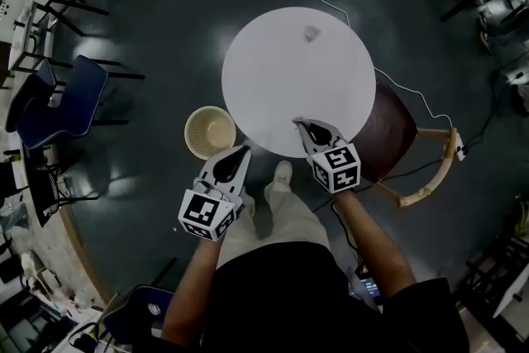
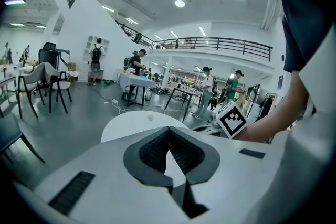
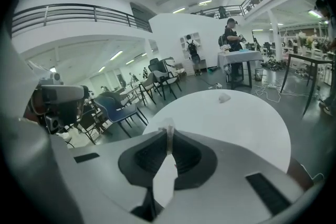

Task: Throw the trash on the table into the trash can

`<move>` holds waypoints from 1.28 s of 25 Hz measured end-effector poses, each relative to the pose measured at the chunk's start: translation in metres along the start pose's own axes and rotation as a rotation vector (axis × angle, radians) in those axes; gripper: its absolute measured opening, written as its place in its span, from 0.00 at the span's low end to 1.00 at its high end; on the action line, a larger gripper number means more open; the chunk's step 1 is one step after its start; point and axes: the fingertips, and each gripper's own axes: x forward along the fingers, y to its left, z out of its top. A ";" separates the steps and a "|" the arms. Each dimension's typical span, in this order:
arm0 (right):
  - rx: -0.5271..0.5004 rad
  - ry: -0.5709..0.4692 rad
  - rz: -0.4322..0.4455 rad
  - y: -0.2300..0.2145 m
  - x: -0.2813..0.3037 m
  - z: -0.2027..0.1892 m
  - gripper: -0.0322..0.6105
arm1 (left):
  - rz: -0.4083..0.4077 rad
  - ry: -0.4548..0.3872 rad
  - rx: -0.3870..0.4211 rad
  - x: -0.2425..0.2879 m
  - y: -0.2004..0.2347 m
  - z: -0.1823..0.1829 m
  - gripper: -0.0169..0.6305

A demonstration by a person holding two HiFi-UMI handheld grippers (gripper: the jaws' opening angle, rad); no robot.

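The left tongs are closed tip to tip with nothing between them. They hang over the floor, just near and right of the bin. The bin stands on the floor at the near left edge of the round white bench.

The right tongs are over the near edge of the bench. They are almost fully closed, pinching a thin pale scrap that sticks up past the tips.

A small crumpled wad lies on the far side of the bench, well apart from both tongs. A brown chair is tucked in at the bench's right.
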 end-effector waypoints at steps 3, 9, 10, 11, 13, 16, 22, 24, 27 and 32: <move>-0.021 -0.004 0.022 0.012 0.000 0.005 0.10 | 0.035 -0.001 -0.008 -0.012 0.006 -0.001 0.05; -0.050 -0.007 0.064 0.044 0.005 0.013 0.10 | 0.090 -0.014 -0.026 -0.043 0.016 0.000 0.05; -0.058 -0.005 0.070 0.050 0.007 0.014 0.10 | 0.101 -0.018 -0.029 -0.049 0.020 0.001 0.05; -0.067 -0.003 0.077 0.056 0.009 0.016 0.10 | 0.112 -0.023 -0.032 -0.054 0.024 0.001 0.05; -0.082 -0.002 0.094 0.068 0.014 0.018 0.10 | 0.132 -0.031 -0.038 -0.065 0.034 0.000 0.05; -0.102 0.000 0.113 0.087 0.024 0.021 0.10 | 0.161 -0.046 -0.049 -0.080 0.052 -0.003 0.05; -0.138 0.025 0.138 0.129 0.045 0.021 0.10 | 0.184 -0.062 -0.072 -0.109 0.083 -0.013 0.05; -0.147 0.032 0.142 0.144 0.054 0.021 0.10 | 0.187 -0.063 -0.083 -0.119 0.096 -0.018 0.05; -0.162 0.042 0.147 0.173 0.072 0.019 0.10 | 0.189 -0.064 -0.097 -0.137 0.116 -0.029 0.05; -0.186 0.056 0.165 0.219 0.101 0.015 0.10 | 0.196 -0.060 -0.128 -0.166 0.147 -0.051 0.05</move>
